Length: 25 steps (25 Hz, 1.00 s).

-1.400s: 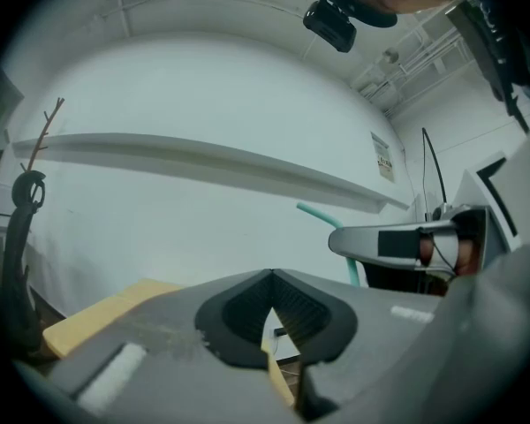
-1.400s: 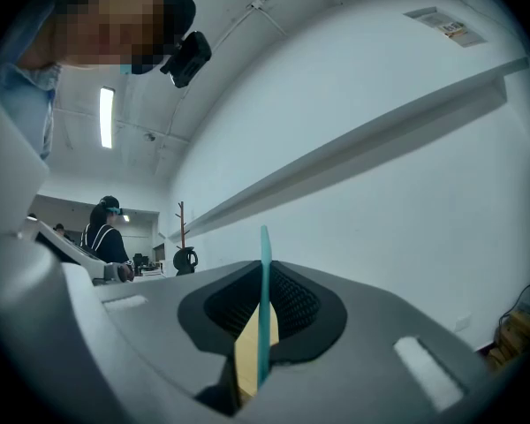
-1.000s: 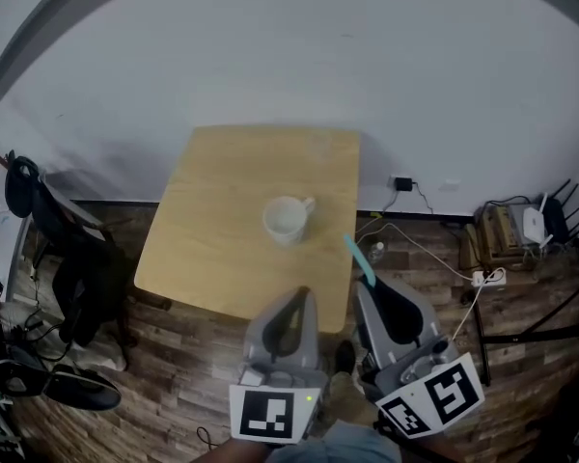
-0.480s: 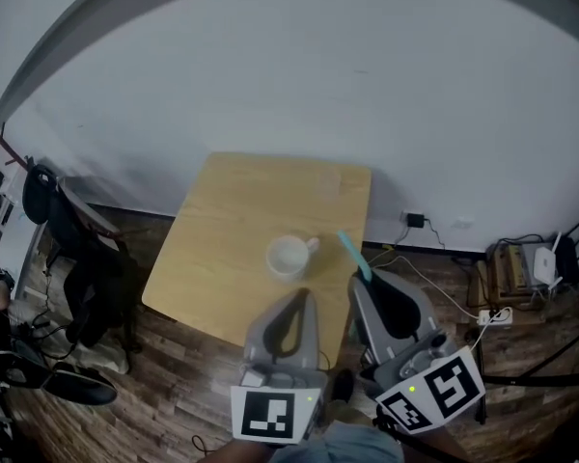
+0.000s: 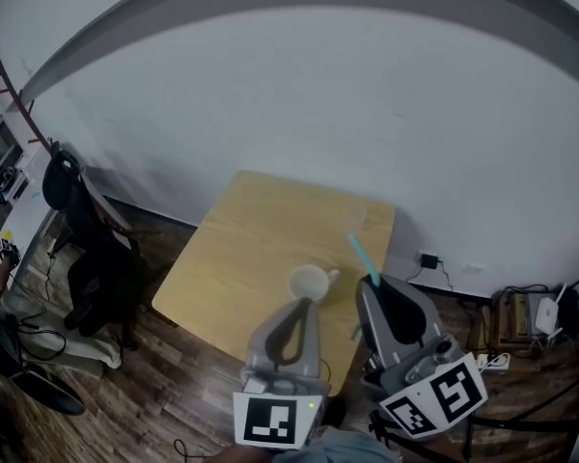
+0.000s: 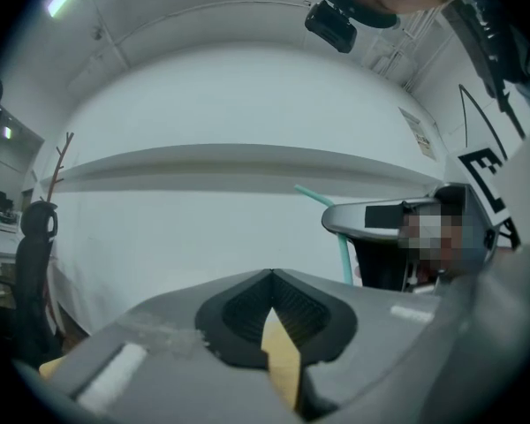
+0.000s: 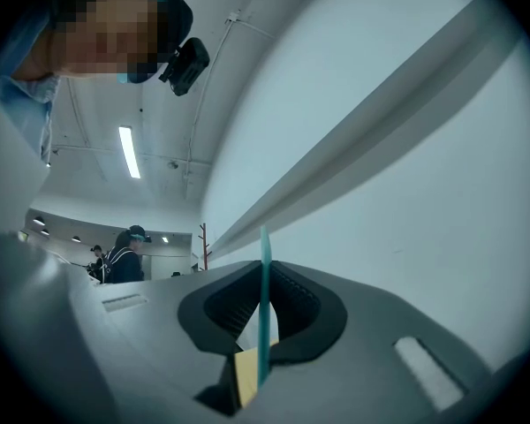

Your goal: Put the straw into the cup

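A white mug (image 5: 309, 283) stands upright on the wooden table (image 5: 251, 249), near its front edge. My right gripper (image 5: 375, 283) is shut on a teal straw (image 5: 360, 257), which sticks up and away from the jaw tips, just right of the mug. In the right gripper view the straw (image 7: 264, 307) runs straight up between the closed jaws of that gripper (image 7: 263, 272). My left gripper (image 5: 302, 304) is shut and holds nothing; its tips sit just in front of the mug. The left gripper view shows its closed tips (image 6: 271, 276), the straw (image 6: 343, 246) and the right gripper (image 6: 393, 215) beside it.
A black office chair (image 5: 77, 249) stands left of the table. Cables and a power strip (image 5: 487, 360) lie on the wood floor at the right. A white wall (image 5: 318, 114) rises behind the table. A person (image 7: 124, 254) stands far off.
Both grippers have moved forward toward the mug. The straw's tip now hangs over the table beside the mug instead of off its front right corner. The head view has tilted up.
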Each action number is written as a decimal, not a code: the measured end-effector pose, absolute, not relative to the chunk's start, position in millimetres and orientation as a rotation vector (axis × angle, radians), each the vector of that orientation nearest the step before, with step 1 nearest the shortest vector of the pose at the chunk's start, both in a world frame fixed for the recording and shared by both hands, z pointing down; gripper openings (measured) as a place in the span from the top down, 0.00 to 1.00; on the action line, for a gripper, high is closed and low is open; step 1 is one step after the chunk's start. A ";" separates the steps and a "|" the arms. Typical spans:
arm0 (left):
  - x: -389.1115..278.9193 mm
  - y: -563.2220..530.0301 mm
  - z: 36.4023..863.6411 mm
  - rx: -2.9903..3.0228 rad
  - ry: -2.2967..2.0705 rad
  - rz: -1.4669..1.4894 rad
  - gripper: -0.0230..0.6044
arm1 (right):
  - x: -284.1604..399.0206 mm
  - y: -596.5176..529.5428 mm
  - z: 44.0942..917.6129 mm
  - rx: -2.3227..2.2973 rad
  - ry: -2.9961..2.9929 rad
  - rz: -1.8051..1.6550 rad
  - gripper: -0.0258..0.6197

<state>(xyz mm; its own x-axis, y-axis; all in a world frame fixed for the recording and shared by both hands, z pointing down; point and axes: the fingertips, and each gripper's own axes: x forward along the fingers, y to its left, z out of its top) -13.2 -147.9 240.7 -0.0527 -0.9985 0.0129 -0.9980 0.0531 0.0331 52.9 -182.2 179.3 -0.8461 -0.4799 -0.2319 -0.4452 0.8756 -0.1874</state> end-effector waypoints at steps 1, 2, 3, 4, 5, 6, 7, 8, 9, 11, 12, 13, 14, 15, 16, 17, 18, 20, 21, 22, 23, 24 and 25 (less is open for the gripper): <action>-18.5 -149.9 241.7 2.133 -2.256 -0.027 0.94 | 46.6 -184.3 178.6 -0.692 2.779 -0.179 0.91; -23.9 -152.5 243.5 2.127 -2.253 -0.030 0.94 | 39.9 -186.6 179.1 -0.687 2.785 -0.176 0.91; -29.3 -155.5 245.8 2.119 -2.249 -0.033 0.94 | 33.1 -189.1 181.1 -0.683 2.794 -0.178 0.91; -34.9 -158.6 248.2 2.109 -2.245 -0.038 0.94 | 26.3 -191.7 184.1 -0.679 2.806 -0.184 0.91; -40.6 -161.9 250.2 2.101 -2.243 -0.041 0.94 | 19.4 -194.4 187.1 -0.675 2.817 -0.192 0.91; -46.4 -165.5 251.7 2.096 -2.240 -0.042 0.94 | 12.5 -197.4 189.7 -0.672 2.827 -0.199 0.91; -51.9 -169.4 253.1 2.097 -2.236 -0.041 0.94 | 5.8 -200.5 191.7 -0.671 2.833 -0.204 0.91; -57.0 -173.6 254.8 2.100 -2.229 -0.041 0.94 | -0.7 -203.8 193.5 -0.672 2.838 -0.206 0.91; -62.0 -177.4 256.8 2.102 -2.220 -0.046 0.94 | -6.9 -207.1 195.3 -0.675 2.843 -0.208 0.91; -72.7 -183.7 261.0 2.095 -2.203 -0.064 0.94 | -19.1 -212.6 199.2 -0.683 2.855 -0.213 0.91; -78.4 -186.5 262.6 2.090 -2.196 -0.071 0.94 | -25.1 -215.2 200.9 -0.686 2.862 -0.216 0.91; -83.8 -189.6 263.7 2.086 -2.190 -0.077 0.94 | -30.8 -218.2 202.2 -0.690 2.868 -0.218 0.91; -88.7 -193.4 264.3 2.084 -2.185 -0.081 0.94 | -35.8 -221.6 203.1 -0.693 2.872 -0.219 0.91; -92.8 -197.6 264.8 2.084 -2.181 -0.084 0.94 | -40.2 -225.4 203.8 -0.696 2.875 -0.220 0.91; -96.2 -202.1 265.3 2.086 -2.176 -0.085 0.94 | -44.1 -229.4 204.4 -0.698 2.878 -0.220 0.91; -99.4 -206.7 265.8 2.089 -2.170 -0.087 0.94 | -47.7 -233.3 204.8 -0.700 2.879 -0.219 0.91; -102.6 -210.8 266.2 2.091 -2.165 -0.090 0.94 | -51.4 -236.9 204.9 -0.702 2.878 -0.217 0.91; -109.9 -217.8 267.1 2.093 -2.156 -0.099 0.94 | -59.3 -243.0 205.2 -0.705 2.877 -0.215 0.91; -113.7 -221.0 268.0 2.092 -2.152 -0.100 0.94 | -63.4 -246.0 205.9 -0.706 2.878 -0.215 0.91; -117.3 -224.4 269.4 2.091 -2.147 -0.099 0.94 | -67.3 -249.3 207.3 -0.707 2.880 -0.217 0.91; -120.8 -227.9 271.1 2.089 -2.142 -0.097 0.94 | -71.1 -253.0 209.3 -0.709 2.883 -0.221 0.91; -124.0 -231.4 272.9 2.087 -2.135 -0.095 0.94 | -74.8 -256.8 211.8 -0.713 2.886 -0.227 0.91; -127.0 -234.6 274.8 2.087 -2.129 -0.091 0.94 | -78.4 -260.3 214.7 -0.717 2.889 -0.234 0.91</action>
